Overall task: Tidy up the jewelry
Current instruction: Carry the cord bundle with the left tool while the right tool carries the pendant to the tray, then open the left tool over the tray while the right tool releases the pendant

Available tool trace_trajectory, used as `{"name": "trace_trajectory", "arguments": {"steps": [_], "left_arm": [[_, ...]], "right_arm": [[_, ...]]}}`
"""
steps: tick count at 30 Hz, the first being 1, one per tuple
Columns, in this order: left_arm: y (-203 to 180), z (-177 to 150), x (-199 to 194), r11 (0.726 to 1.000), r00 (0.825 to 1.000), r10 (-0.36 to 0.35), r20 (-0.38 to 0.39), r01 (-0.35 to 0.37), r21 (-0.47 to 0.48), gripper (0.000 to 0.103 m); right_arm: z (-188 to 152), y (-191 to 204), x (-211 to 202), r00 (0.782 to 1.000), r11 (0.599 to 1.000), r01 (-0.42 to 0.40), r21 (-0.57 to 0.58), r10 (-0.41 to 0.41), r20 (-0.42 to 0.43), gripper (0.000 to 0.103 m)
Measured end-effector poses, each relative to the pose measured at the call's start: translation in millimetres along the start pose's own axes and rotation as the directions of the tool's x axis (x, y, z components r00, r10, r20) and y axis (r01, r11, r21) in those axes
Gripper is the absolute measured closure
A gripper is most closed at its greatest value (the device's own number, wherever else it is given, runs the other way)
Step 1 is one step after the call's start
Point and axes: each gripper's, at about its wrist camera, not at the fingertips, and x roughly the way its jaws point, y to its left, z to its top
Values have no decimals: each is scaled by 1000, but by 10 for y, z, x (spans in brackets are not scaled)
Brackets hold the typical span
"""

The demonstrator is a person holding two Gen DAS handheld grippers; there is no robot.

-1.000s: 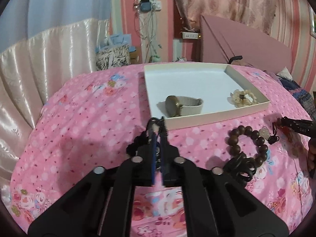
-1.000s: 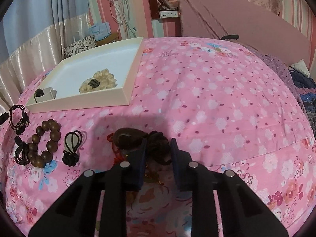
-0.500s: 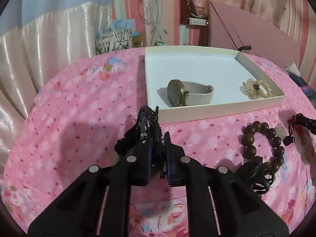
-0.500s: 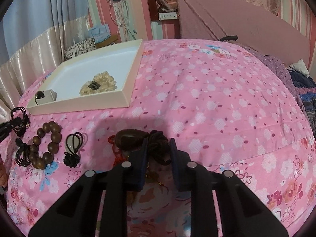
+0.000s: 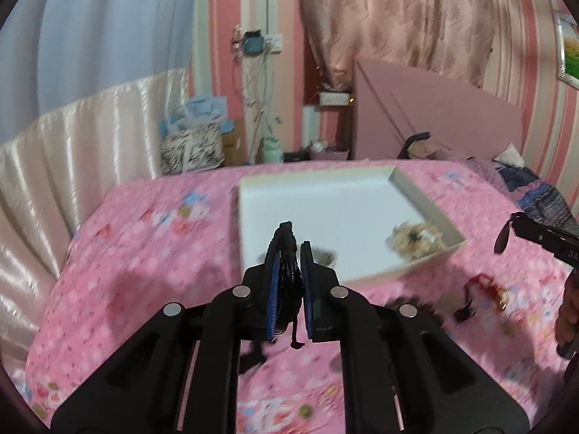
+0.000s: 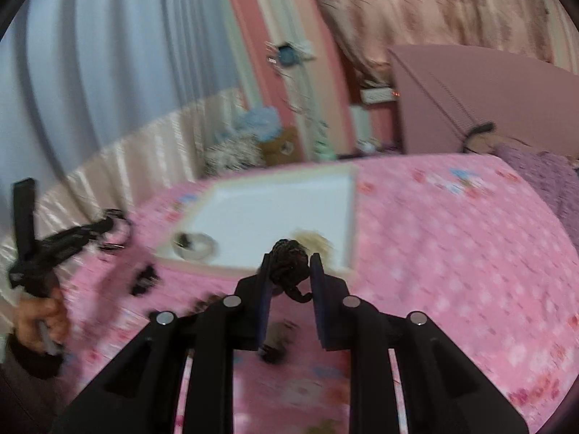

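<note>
My left gripper (image 5: pixel 288 249) is shut on a black cord bracelet (image 5: pixel 286 238) and holds it in the air just before the near edge of the white tray (image 5: pixel 427 275). My right gripper (image 6: pixel 289 260) is shut on a dark braided cord piece (image 6: pixel 289 264), also lifted, in front of the same tray (image 6: pixel 347 217). A watch (image 6: pixel 193 244) and a cream flower piece (image 5: pixel 416 238) lie in the tray. The right gripper also shows at the right edge of the left wrist view (image 5: pixel 542 235). Both views are blurred.
A pink floral bedspread (image 5: pixel 144 253) covers the bed. A dark bead bracelet (image 5: pixel 409 305) and a red-tasselled piece (image 5: pixel 485 285) lie on it right of my left gripper. The left gripper and the hand holding it (image 6: pixel 39 311) stand at the right wrist view's left edge.
Both grippers have lifted off the bedspread with their cord pieces and moved up towards the tray. The views now look higher into the room.
</note>
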Motion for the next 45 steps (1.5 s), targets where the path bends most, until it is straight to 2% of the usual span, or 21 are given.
{"name": "trace_trajectory", "arguments": {"steps": [5, 11, 18, 22, 27, 32, 36, 39, 40, 42, 44, 45], "left_arm": [[-235, 195, 214, 999, 999, -37, 5, 37, 10, 93], [-420, 243, 730, 997, 996, -77, -53, 76, -16, 93], [-500, 91, 1360, 994, 982, -110, -155, 105, -42, 93], [-548, 64, 1438, 992, 978, -127, -168, 126, -21, 93], [-581, 32, 1461, 994, 976, -107, -192, 110, 3, 91], [-614, 19, 1498, 997, 974, -70, -217, 78, 26, 88], [-541, -5, 1548, 999, 968, -27, -249, 30, 10, 86], [-490, -9, 1558, 999, 966, -39, -257, 38, -9, 84], [-489, -10, 1558, 999, 966, -37, -256, 37, -8, 79], [-485, -5, 1537, 999, 967, -51, -251, 50, -10, 73], [-472, 11, 1491, 997, 968, -81, -236, 77, -28, 61], [-465, 26, 1455, 996, 971, -91, -222, 86, -33, 59]], "right_arm": [[259, 318, 209, 999, 999, -36, -37, 37, 21, 83], [420, 488, 706, 998, 998, -55, -29, 55, -5, 83], [281, 513, 1336, 995, 998, 13, -66, -19, -98, 83], [139, 424, 1583, 986, 997, 34, -69, -44, -163, 83], [45, 402, 1714, 975, 994, 57, -91, -75, -210, 83], [-12, 399, 1735, 971, 993, 77, -93, -95, -219, 82], [-51, 378, 1737, 967, 990, 102, -93, -121, -222, 80], [-38, 341, 1695, 971, 994, 92, -62, -103, -216, 79], [-28, 330, 1670, 973, 994, 93, -53, -102, -209, 78], [-1, 305, 1600, 977, 995, 93, -37, -98, -188, 66], [28, 269, 1503, 983, 996, 89, -15, -90, -159, 62], [43, 254, 1468, 985, 996, 90, -7, -90, -149, 62]]}}
